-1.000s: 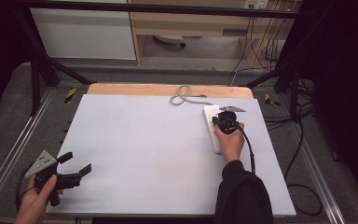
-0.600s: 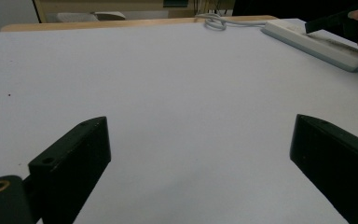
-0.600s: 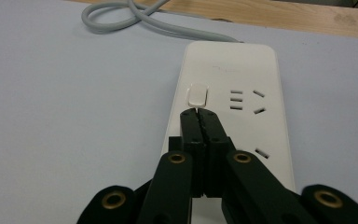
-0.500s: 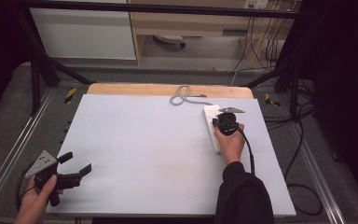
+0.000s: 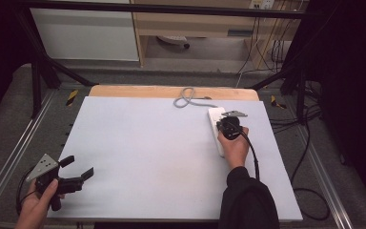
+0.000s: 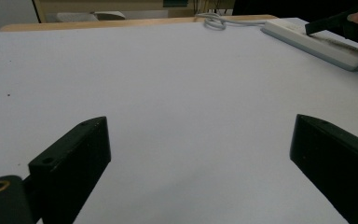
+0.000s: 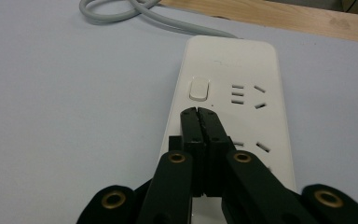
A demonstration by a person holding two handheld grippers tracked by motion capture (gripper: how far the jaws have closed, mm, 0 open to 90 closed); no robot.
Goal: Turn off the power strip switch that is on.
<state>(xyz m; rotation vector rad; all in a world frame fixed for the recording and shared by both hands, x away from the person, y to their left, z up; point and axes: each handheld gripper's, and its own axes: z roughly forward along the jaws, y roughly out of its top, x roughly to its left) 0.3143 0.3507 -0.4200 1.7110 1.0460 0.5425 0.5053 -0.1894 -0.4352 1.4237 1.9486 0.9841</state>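
White plastic forms the power strip (image 5: 216, 128), which is laid lengthwise at about two o'clock on the grey mat (image 5: 147, 157), its long axis running from twelve to six. Its grey cable (image 5: 187, 98) is coiled at the twelve o'clock end, near the wooden edge (image 5: 171, 91) of the table, so that the switch end faces away from the person. In the right gripper view, the rocker switch (image 7: 199, 88) is seen at twelve o'clock of the jaw tips, just beyond them, with socket slots to its right.

The right gripper (image 7: 199, 113) is held with its jaws pressed together and nothing between them; judged from this, the closed tip is being used as a single pointed tool for pressing the switch. Contact with the strip cannot be confirmed. The right hand (image 5: 233, 145) is placed over the strip's near half, the forearm reaching in from six o'clock, with the gripper pointed forward and tilted down.

The left gripper (image 5: 78, 175) is held at about eight o'clock, near the mat's corner and well apart from the strip. Its jaws are spread wide over bare mat, with nothing between them. It is pointed toward three o'clock and appears parked.
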